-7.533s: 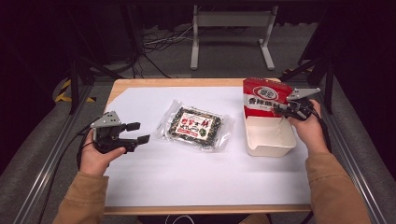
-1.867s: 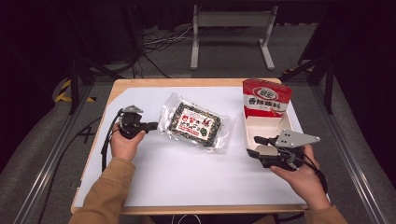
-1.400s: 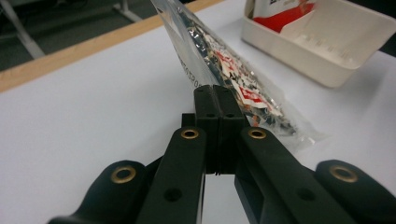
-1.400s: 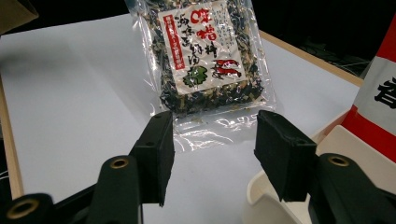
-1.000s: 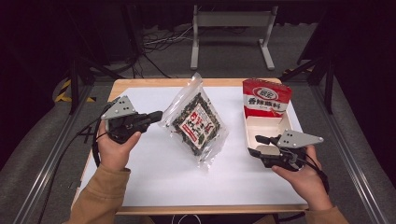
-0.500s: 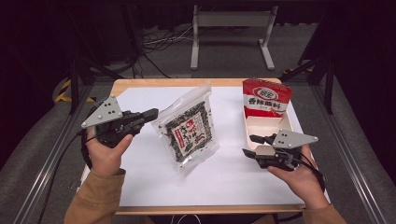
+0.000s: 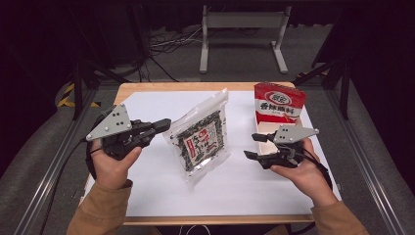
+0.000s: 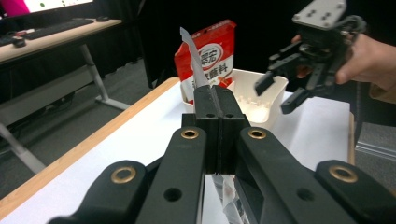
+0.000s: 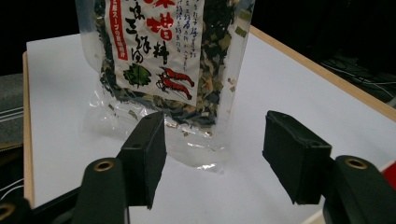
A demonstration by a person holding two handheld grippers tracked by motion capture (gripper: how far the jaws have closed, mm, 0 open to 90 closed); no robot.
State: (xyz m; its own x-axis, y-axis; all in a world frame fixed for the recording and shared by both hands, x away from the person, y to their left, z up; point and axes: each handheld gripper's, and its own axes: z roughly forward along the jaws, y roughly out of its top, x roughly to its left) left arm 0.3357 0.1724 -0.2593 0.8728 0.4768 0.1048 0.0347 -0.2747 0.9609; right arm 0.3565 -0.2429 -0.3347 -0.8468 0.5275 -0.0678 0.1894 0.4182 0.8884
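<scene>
Seaweed bag hangs over white-covered table; dark room behind.

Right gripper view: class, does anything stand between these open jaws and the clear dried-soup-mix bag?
Nothing visible does. The right gripper faces the bag across bare white table cover; the left gripper holds the bag's far edge.

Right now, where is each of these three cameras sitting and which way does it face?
High view: above the person's side, looking forward and down at the table; forearms, both hands.
Left gripper view: on the left gripper, facing the white bin; shut jaws pinch the bag's edge.
Right gripper view: on the right gripper, jaws open.
All share the seaweed bag.
</scene>
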